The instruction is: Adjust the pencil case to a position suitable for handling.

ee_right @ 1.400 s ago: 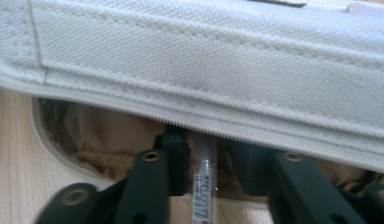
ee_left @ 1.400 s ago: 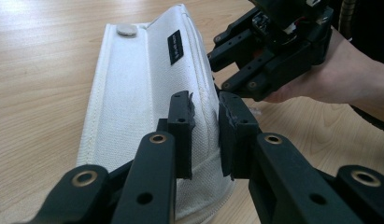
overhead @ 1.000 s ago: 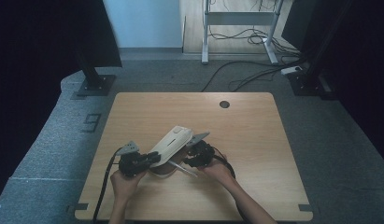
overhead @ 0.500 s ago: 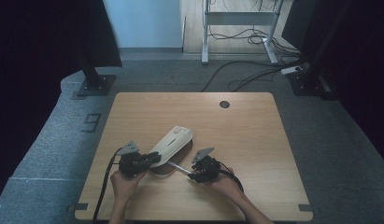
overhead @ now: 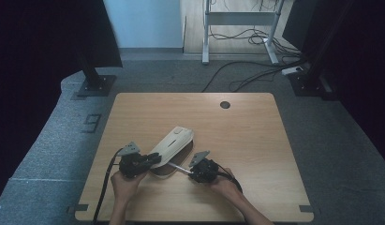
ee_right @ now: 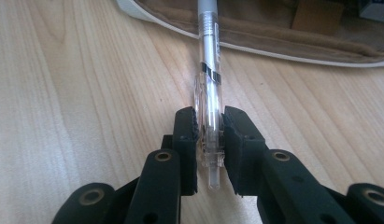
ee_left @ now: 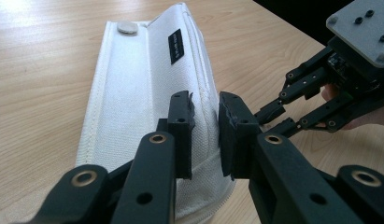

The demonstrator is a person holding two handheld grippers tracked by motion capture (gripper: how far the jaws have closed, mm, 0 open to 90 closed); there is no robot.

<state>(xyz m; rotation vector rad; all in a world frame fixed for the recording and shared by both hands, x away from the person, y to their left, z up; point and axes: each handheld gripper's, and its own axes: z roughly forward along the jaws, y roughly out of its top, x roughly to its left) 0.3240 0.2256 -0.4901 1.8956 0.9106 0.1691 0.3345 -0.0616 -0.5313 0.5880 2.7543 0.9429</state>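
A white fabric pencil case [overhead: 173, 143] lies slantwise on the wooden table [overhead: 255, 136], its flap raised off the brown lining [ee_right: 273, 28]. My left gripper [ee_left: 206, 123] is shut on the near edge of the raised white flap [ee_left: 133, 84] and shows at the case's near left end [overhead: 150, 161]. My right gripper [ee_right: 209, 133] has just been closing and is now shut on the rear end of a clear pen [ee_right: 209, 70]. The pen's far end reaches over the case's rim into the lining. From above, the right gripper [overhead: 188, 171] sits just right of the case's near end.
A dark round cable hole [overhead: 225, 104] sits near the table's far edge. Cables trail from both grippers toward the person's hands at the front edge. Grey carpet, black stand bases and floor cables surround the table.
The right gripper has drawn back from the case toward the front edge, and the pen now spans between it and the case. The left gripper has stayed put.
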